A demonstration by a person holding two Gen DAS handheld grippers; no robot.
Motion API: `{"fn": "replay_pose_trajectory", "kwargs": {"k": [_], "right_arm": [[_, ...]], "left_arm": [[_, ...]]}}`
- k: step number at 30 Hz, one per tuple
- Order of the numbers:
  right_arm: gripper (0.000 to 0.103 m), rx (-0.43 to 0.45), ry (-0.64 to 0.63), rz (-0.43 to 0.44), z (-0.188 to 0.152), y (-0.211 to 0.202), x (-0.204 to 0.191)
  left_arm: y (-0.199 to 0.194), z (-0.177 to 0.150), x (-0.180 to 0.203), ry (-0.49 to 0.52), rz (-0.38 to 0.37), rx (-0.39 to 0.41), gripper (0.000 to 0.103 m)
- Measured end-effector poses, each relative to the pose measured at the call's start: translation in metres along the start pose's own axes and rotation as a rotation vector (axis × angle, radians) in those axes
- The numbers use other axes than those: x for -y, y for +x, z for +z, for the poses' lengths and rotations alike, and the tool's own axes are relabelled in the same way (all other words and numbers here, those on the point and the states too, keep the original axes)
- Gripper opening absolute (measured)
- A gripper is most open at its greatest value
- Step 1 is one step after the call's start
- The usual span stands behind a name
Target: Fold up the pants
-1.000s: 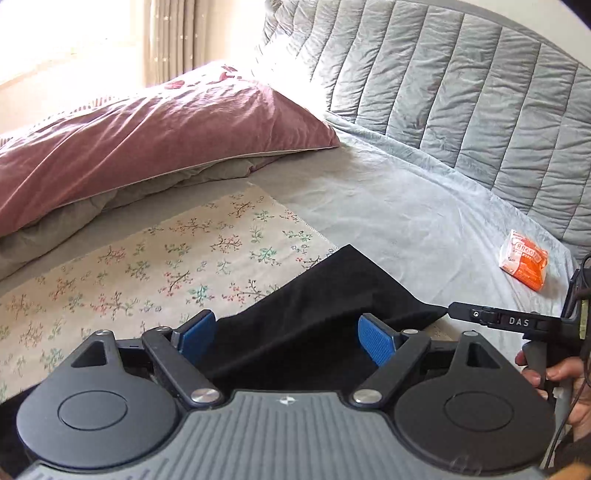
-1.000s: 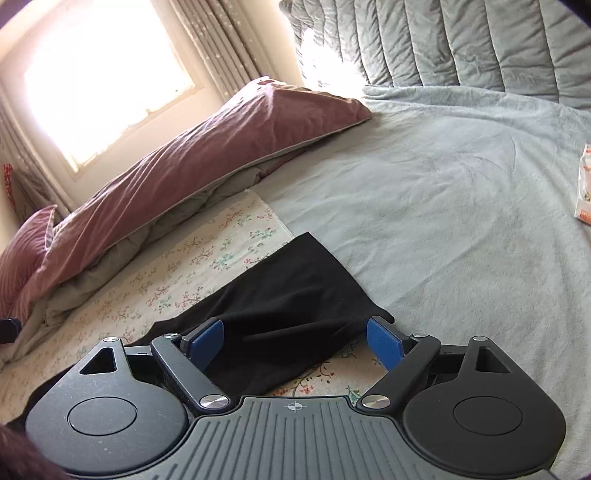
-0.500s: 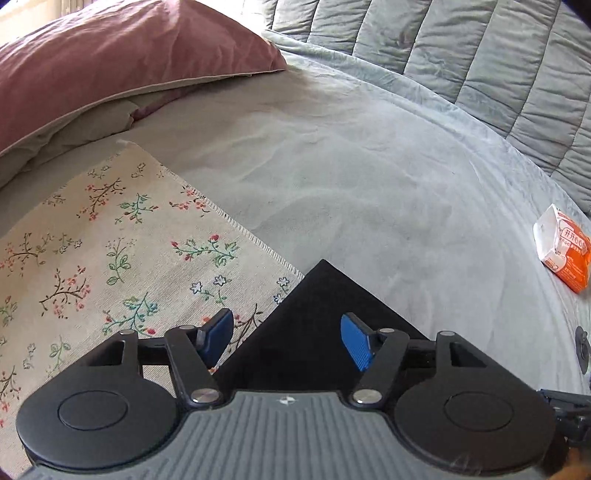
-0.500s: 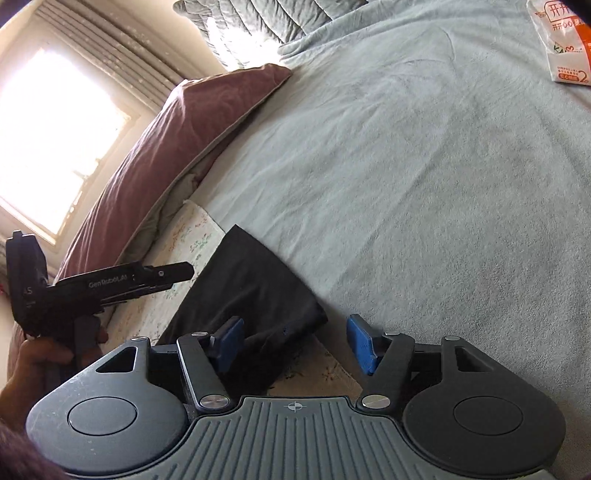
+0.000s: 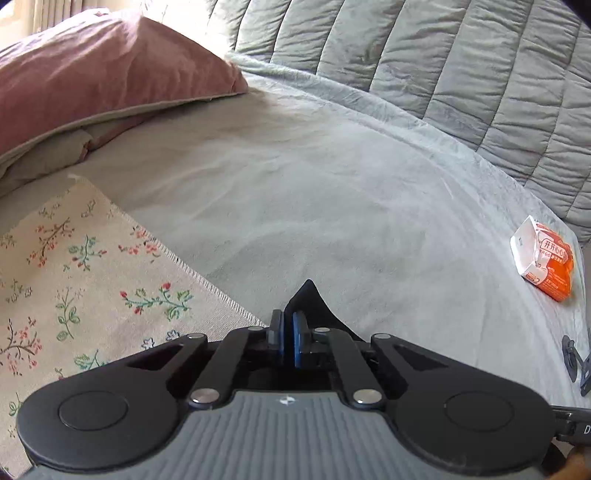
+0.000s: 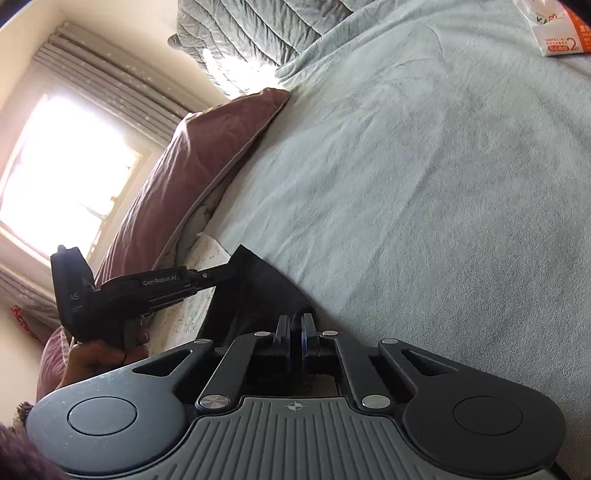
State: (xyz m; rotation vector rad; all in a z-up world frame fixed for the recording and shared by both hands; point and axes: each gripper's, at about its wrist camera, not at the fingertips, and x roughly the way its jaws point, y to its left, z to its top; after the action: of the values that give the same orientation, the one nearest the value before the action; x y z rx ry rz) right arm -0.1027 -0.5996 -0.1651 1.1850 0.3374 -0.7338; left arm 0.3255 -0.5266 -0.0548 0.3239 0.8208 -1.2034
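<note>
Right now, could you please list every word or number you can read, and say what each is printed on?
"GenRobot.AI": left gripper body.
"AS": left gripper's rear housing, partly cut off.
"2": packet, in its corner.
"D": gripper part at the left view's lower right edge, cut off.
Packet characters: too blurred to read.

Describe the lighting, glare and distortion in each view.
Left wrist view: soft daylight, headboard lines bowed by fisheye, pants a detailless black patch. Right wrist view: window blown out to white, glare on the quilted bedding below the curtain; strongly tilted horizon, dark vignette corners.
</note>
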Motion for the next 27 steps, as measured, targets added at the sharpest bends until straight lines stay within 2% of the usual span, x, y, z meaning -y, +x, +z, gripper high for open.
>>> {"fn": "replay_pose_trajectory", "kwargs": {"k": [2, 5, 8, 10, 15, 17, 21, 23, 24, 25, 27], "right_arm": [[0.005, 0.051, -0.029, 0.002, 0.003, -0.009, -0.005], [0.005, 0.108, -0.074, -0.005, 0.006, -0.017, -0.01], [0.005, 0.117, -0.119, -0.047, 0.005, -0.013, -0.015], [0.005, 0.117, -0.148, -0.077, 0.003, -0.01, -0.015], [0.005, 0.088, -0.195, -0.151, 0.001, 0.001, -0.009], [0.005, 0.059, -0.213, -0.196, 0.001, 0.008, -0.008], [0.012, 0.051, -0.257, -0.277, -0.001, 0.009, -0.012], [0.02, 0.052, -0.26, -0.271, 0.003, 0.004, -0.014], [0.033, 0.059, -0.256, -0.257, 0.004, 0.0, -0.016], [0.05, 0.067, -0.257, -0.24, 0.005, -0.005, -0.019], [0.064, 0.076, -0.278, -0.205, 0.005, -0.012, -0.028]], "left_arm": [[-0.014, 0.008, 0.002, 0.017, 0.005, 0.076, 0.015], [-0.023, 0.019, 0.003, 0.037, -0.015, 0.134, 0.015], [-0.008, 0.019, 0.012, 0.1, 0.012, 0.123, 0.015], [0.006, 0.014, 0.011, 0.096, 0.016, 0.11, 0.015], [0.041, -0.003, -0.005, 0.001, 0.035, 0.104, 0.014], [0.051, -0.008, -0.005, 0.001, 0.078, 0.1, 0.015], [0.047, -0.003, -0.006, -0.071, 0.086, 0.112, 0.019], [0.033, 0.0, -0.002, -0.076, 0.098, 0.125, 0.024], [0.024, 0.001, 0.0, -0.077, 0.103, 0.13, 0.027], [0.014, 0.002, 0.003, -0.079, 0.109, 0.133, 0.035], [-0.01, 0.001, 0.007, -0.082, 0.13, 0.14, 0.048]]}}
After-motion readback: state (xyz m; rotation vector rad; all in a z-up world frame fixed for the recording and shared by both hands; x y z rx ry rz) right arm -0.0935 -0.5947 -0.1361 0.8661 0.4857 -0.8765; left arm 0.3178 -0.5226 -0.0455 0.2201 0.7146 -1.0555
